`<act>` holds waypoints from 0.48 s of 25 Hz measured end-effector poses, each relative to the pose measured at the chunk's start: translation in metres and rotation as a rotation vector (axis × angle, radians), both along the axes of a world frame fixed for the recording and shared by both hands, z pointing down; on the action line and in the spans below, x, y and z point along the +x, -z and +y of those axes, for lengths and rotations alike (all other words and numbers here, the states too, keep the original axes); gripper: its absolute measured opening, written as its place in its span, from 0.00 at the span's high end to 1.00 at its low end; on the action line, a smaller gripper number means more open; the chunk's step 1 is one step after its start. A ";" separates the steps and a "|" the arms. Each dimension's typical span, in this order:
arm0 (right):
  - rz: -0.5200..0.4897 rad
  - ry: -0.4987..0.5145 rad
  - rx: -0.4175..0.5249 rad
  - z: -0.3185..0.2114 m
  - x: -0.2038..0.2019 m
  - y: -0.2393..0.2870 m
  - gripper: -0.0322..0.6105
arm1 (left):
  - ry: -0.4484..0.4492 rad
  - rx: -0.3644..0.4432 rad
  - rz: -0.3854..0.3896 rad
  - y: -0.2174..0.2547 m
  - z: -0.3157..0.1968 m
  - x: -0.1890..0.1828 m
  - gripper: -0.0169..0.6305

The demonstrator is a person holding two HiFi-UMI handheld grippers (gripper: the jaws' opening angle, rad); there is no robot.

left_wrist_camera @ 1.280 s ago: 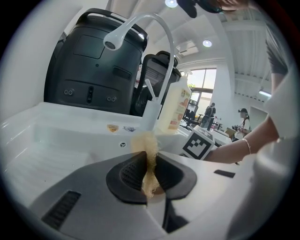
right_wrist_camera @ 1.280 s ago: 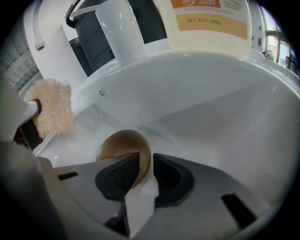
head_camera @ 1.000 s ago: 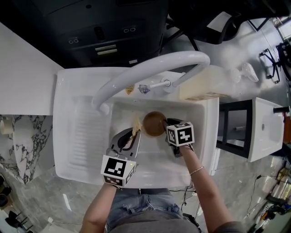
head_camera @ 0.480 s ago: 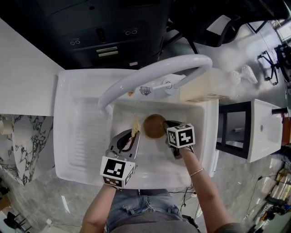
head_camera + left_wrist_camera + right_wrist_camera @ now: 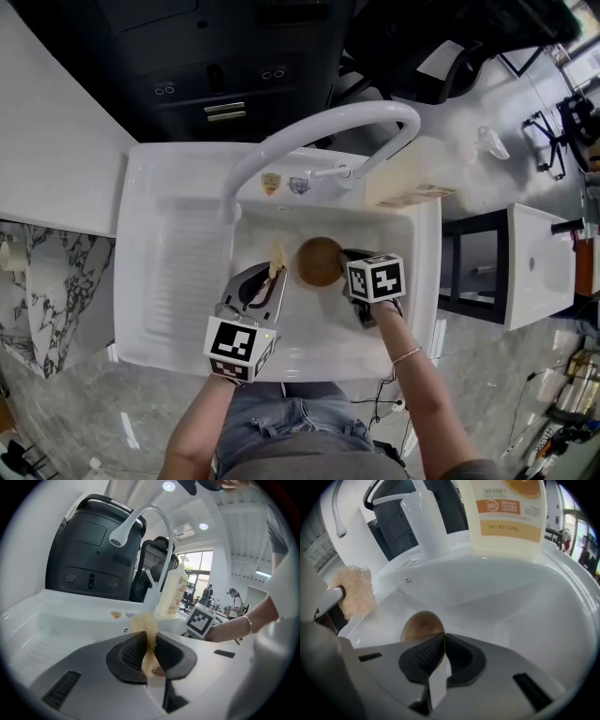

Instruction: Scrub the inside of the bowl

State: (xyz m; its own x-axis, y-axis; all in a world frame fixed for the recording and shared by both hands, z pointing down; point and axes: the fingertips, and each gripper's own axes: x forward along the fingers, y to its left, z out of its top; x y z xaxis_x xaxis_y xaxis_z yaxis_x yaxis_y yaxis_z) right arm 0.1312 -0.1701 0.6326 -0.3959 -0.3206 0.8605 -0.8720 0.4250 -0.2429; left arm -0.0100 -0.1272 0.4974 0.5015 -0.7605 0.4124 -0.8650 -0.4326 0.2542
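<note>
A white sink (image 5: 424,309) is set into a worktop, with a ribbed draining board (image 5: 178,272) on its left and a deep basin in the middle. Grey marbled floor shows around it. A curved white faucet (image 5: 309,141) arches over the basin, and a pale soap bottle (image 5: 408,183) with an orange label stands on the back rim to the right. A dark cabinet-like unit stands behind the sink.

The brown bowl (image 5: 320,261) is down inside the basin, near its middle, tipped up rather than sitting flat. The right gripper (image 5: 347,260) reaches in from the bowl's right side. In the right gripper view its jaws are pressed together on the bowl's thin rim, with the rest of the bowl (image 5: 421,624) showing just beyond the pads.

The left gripper (image 5: 269,279) is in the basin to the bowl's left. Its jaws are closed on a tan scrubbing sponge (image 5: 149,630), which sticks out past the tips. Seen from the head view, the sponge (image 5: 277,253) is just beside the bowl's left edge with a narrow gap between them, not inside the bowl.
</note>
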 end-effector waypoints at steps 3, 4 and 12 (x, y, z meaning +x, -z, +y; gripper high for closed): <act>-0.032 -0.018 0.033 -0.001 -0.001 0.019 0.92 | -0.008 0.015 0.000 0.007 0.001 -0.001 0.90; -0.046 -0.026 0.043 -0.001 -0.002 0.027 0.92 | -0.011 0.020 0.001 0.010 0.001 -0.001 0.90; -0.158 -0.122 0.094 0.006 0.000 0.081 0.92 | -0.072 0.101 -0.018 0.044 0.004 0.007 0.90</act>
State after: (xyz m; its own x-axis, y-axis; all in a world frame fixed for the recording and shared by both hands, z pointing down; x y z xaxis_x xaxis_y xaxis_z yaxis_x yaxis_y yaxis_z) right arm 0.1314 -0.1645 0.5511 -0.4771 -0.4498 0.7550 -0.8724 0.3460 -0.3452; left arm -0.0030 -0.1234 0.4529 0.5491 -0.7613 0.3449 -0.8351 -0.5160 0.1905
